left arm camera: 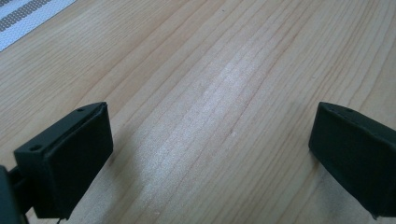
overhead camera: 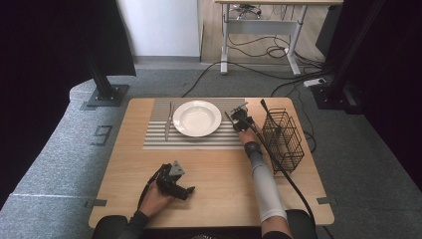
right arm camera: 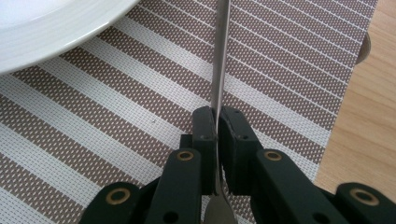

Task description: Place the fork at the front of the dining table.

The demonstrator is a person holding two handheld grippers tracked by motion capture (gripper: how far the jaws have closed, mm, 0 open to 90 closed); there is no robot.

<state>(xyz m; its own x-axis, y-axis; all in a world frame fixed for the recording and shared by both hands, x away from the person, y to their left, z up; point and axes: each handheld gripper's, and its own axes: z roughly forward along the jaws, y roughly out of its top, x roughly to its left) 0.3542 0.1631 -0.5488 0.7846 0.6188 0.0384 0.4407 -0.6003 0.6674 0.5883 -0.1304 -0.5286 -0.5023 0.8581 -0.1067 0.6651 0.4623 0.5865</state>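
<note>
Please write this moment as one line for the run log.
right gripper: shut on utensil, over placemat right of plate | left gripper: open, empty, at table

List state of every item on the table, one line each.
right gripper: shut on the utensil, over the placemat
utensil: flat metal handle clamped edge-on in the jaws, beside the plate
left gripper: open, nothing between the jaws, low over the table
plate: empty, on the placemat
knife: lying on the placemat, left of plate
wire basket: upright, looks empty
</note>
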